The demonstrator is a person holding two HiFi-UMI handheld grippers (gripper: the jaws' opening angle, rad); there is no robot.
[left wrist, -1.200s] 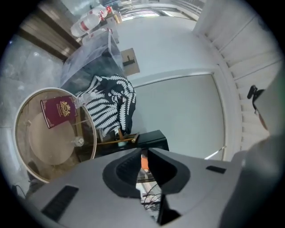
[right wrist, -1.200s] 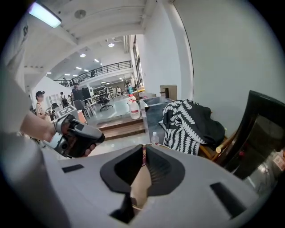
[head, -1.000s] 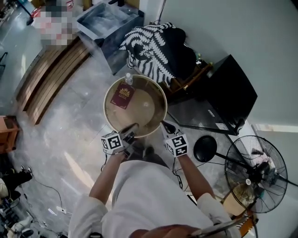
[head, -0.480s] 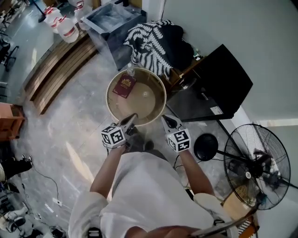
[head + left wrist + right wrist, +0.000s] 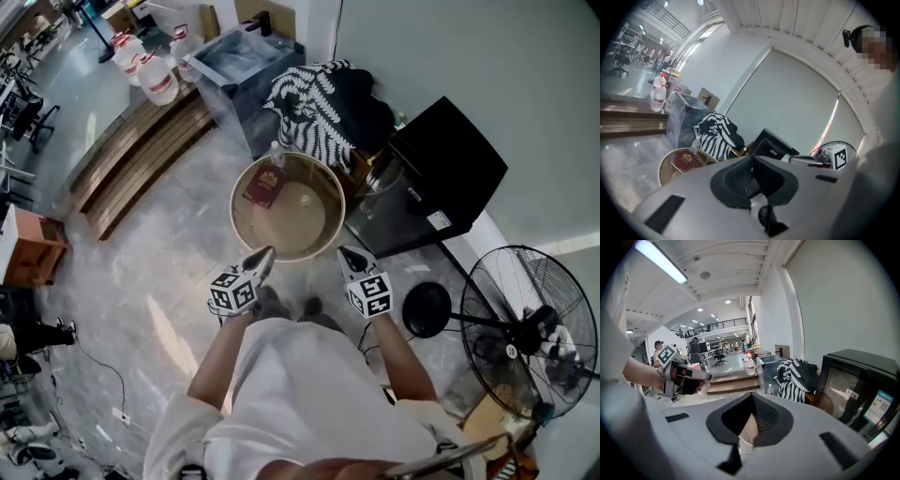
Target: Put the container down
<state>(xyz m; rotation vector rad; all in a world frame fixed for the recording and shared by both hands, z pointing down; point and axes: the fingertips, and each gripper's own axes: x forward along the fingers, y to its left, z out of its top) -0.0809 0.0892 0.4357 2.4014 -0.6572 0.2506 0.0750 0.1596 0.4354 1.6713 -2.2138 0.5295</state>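
Container: the round tan container is sitting low on the pale marble floor, just ahead of the person's shoes and clear of both grippers.
Inside it: a dark red booklet with a gold emblem is lying flat toward the far left of the container's bottom.
Bottle: a small clear plastic bottle is standing upright at the container's far rim; whether it is standing inside or just behind the rim cannot be told.
Left gripper: the left gripper is hovering near the container's near-left rim without touching it, its jaws pressing tight together with nothing between them.
Right gripper: the right gripper is hovering near the near-right rim, also apart from it, its claw clenching on nothing.
Person: the person in a white shirt is holding both arms forward, the two grippers pointing toward the container side by side.
Behind the container: a black-and-white patterned cloth is draping over something dark just beyond the bottle.
Right side: a black cabinet with a glass front is standing just beside the container, and a standing fan is sitting nearer the person.
Far left: wooden steps are running diagonally, with white jugs and a grey bin standing by them.
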